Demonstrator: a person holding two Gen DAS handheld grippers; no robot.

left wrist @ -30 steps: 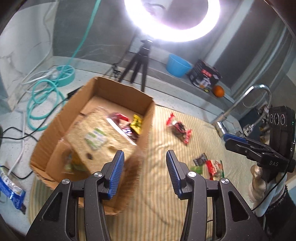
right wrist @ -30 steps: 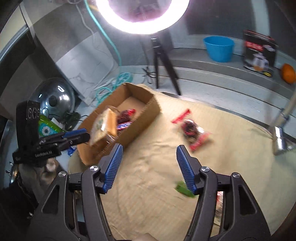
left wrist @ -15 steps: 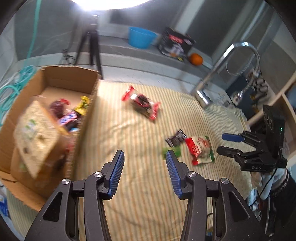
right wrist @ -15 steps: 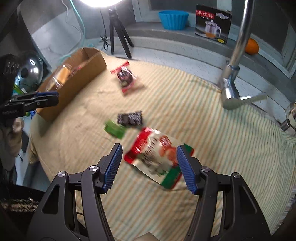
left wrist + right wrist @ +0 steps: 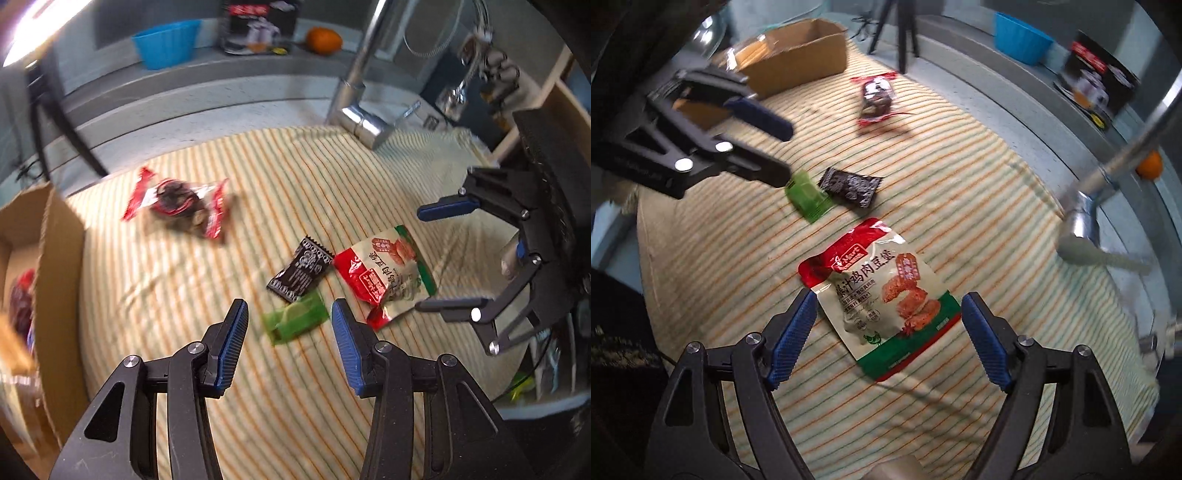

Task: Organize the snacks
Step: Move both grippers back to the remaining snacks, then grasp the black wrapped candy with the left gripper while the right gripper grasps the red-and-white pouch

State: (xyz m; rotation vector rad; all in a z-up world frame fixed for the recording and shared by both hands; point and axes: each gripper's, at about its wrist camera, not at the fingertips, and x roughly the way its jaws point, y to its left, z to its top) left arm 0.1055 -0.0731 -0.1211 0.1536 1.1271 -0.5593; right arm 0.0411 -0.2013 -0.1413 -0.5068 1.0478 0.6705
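On the striped cloth (image 5: pixel 229 280) lie a green packet (image 5: pixel 295 321), a black packet (image 5: pixel 300 272), a red-and-white snack bag (image 5: pixel 384 273) and a red-ended clear packet (image 5: pixel 177 208). My left gripper (image 5: pixel 290 325) hovers open just above the green packet (image 5: pixel 807 195), pads on either side, not touching. My right gripper (image 5: pixel 886 314) hangs over the snack bag (image 5: pixel 882 291); its jaws are opening, with the bag's near half between them but not pressed. The cardboard box (image 5: pixel 798 55) holds several snacks.
A chrome tap (image 5: pixel 360 92) rises at the cloth's far edge. A blue bowl (image 5: pixel 166 44), a dark printed carton (image 5: pixel 260 26) and an orange (image 5: pixel 324 40) sit on the ledge behind. A tripod leg (image 5: pixel 55 110) stands near the box (image 5: pixel 59 266).
Both grippers swung from the box toward the loose packets and sank closer to the cloth. The right gripper's jaws have spread wider around the snack bag; the left jaws kept their gap.
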